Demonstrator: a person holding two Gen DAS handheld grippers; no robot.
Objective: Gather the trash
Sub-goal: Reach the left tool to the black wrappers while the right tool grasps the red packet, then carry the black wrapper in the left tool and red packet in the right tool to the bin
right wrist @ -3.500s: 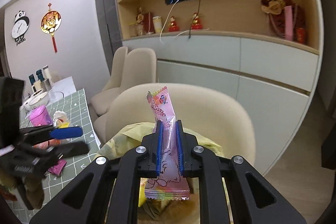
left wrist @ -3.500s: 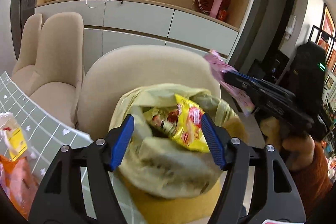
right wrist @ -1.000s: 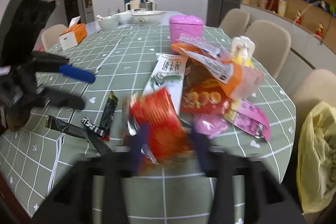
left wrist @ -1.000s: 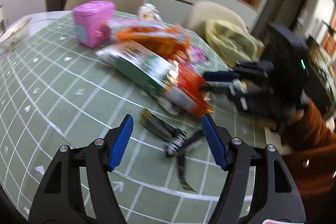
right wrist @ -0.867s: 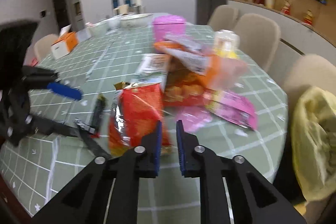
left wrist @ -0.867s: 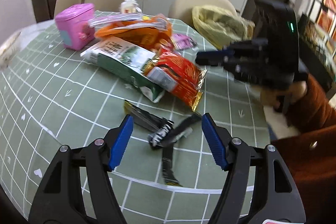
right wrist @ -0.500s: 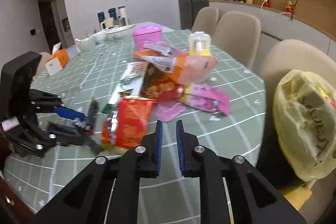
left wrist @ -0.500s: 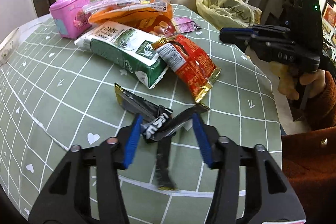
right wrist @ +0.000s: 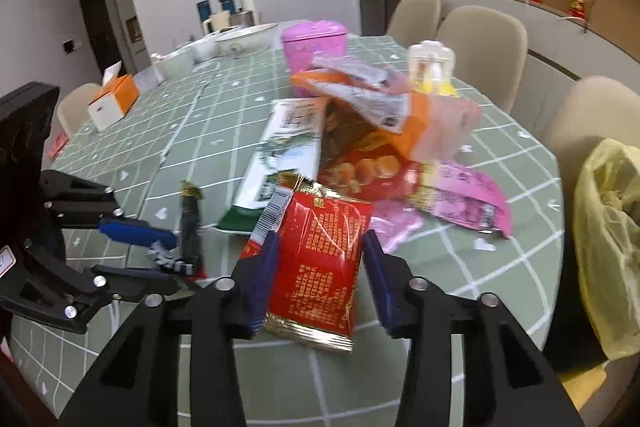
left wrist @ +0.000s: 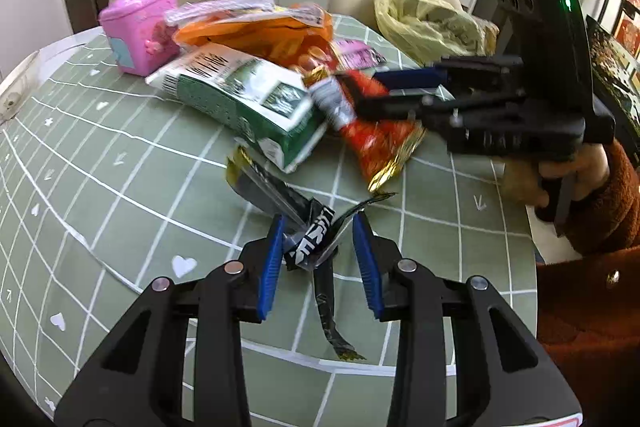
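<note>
Left wrist view: my left hand-held gripper [left wrist: 318, 257] stands spread around the crumpled black wrapper [left wrist: 308, 239] near the worktop's [left wrist: 80, 163] front edge; I judge the pinch should land on the bunched middle, not the loose tails.

Right wrist view: my right hand-held gripper [right wrist: 320, 277], also spread, straddles the red snack packet [right wrist: 320, 255]; closing squarely across its width should hold. The yellow trash bag [right wrist: 608, 227] waits off the right edge.
</note>
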